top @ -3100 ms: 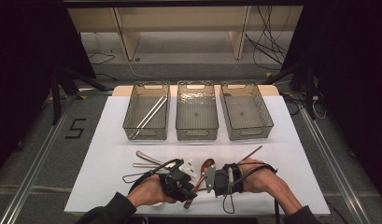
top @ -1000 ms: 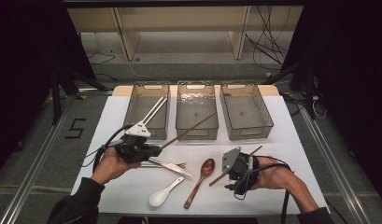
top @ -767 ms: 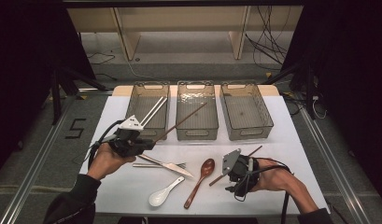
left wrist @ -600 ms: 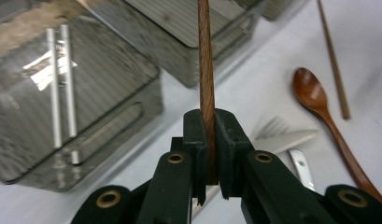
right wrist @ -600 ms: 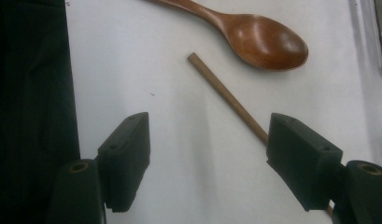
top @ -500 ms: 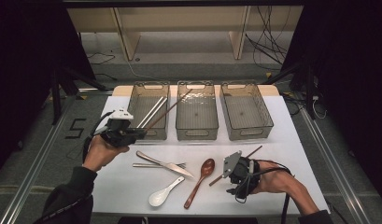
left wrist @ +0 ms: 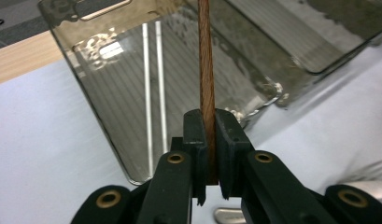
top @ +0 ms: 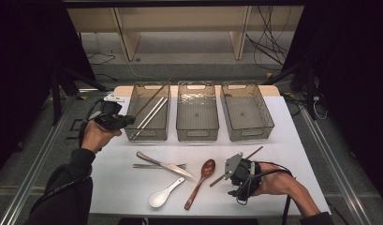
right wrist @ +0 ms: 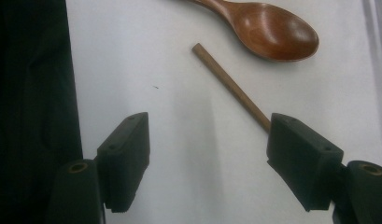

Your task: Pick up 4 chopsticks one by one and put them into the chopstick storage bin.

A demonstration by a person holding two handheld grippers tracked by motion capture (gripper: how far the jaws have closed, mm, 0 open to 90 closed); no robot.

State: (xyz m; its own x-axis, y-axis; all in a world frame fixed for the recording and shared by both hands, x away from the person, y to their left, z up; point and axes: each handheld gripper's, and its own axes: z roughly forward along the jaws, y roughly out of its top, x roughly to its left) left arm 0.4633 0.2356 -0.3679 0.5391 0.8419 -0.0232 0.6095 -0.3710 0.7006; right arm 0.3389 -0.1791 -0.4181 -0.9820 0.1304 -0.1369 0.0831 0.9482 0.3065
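Carried up-left from the table's middle, left gripper (top: 115,120) clamps a wooden chopstick (top: 151,98) angled over the left bin (top: 148,132); right gripper (top: 239,172) rests, jaws apart. Released askew, it could bridge the rim.

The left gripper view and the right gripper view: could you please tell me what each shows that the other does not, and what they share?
Left gripper view alone: the left tool shut on a brown chopstick that points over a clear bin with two metal chopsticks inside.

Right gripper view alone: the right tool, jaws wide open, over a second brown chopstick lying beside a wooden spoon.

Both: the white table.
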